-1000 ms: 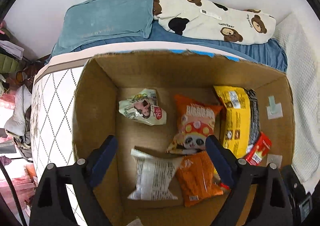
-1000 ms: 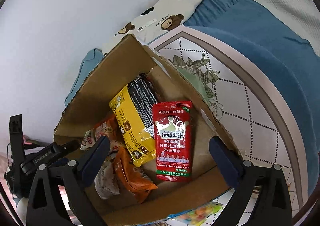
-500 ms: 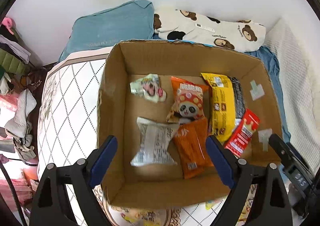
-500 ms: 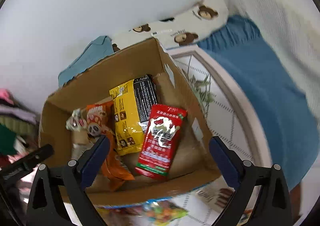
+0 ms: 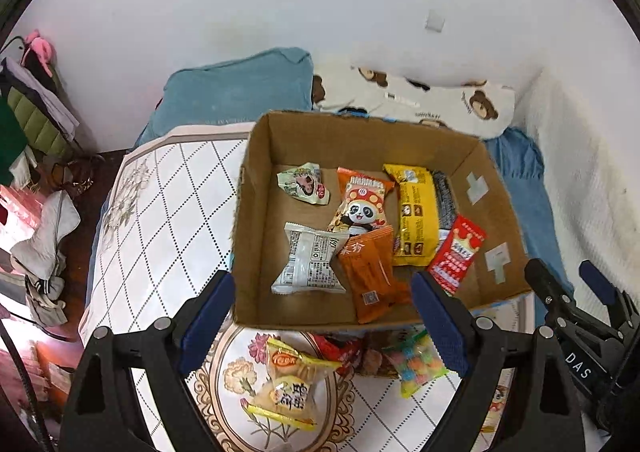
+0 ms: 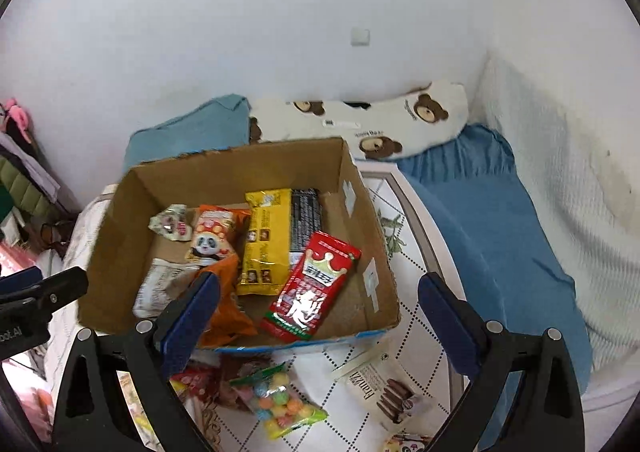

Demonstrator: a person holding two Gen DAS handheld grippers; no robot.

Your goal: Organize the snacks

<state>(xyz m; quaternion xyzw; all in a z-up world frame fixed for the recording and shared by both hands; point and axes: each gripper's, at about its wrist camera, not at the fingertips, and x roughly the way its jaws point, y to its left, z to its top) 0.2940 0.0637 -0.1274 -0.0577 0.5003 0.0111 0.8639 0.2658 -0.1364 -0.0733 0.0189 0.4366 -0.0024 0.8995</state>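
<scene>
A cardboard box (image 5: 252, 212) (image 6: 120, 220) on the bed holds several snack packs: a red pack (image 5: 458, 252) (image 6: 312, 284), a yellow pack (image 5: 414, 212) (image 6: 266, 236), a panda pack (image 5: 360, 204) (image 6: 212, 232), an orange pack (image 5: 370, 272) and a white pack (image 5: 310, 264). Loose snacks lie in front of the box: a yellow biscuit pack (image 5: 288, 388), a colourful candy bag (image 5: 414, 362) (image 6: 276, 400) and a chocolate biscuit box (image 6: 384, 392). My left gripper (image 5: 324, 324) and right gripper (image 6: 320, 316) are both open and empty, held above the box's near edge.
The box stands on a patterned white quilt (image 5: 160, 212). A teal pillow (image 5: 236, 92) and a bear-print pillow (image 5: 420, 104) lie behind it against the white wall. A blue sheet (image 6: 500, 220) is to the right. Clothes clutter (image 5: 32, 132) is at the left.
Both grippers have pulled back and up from the box. The box looks smaller and the loose snacks in front of it have come into view. The red pack lies in the box.
</scene>
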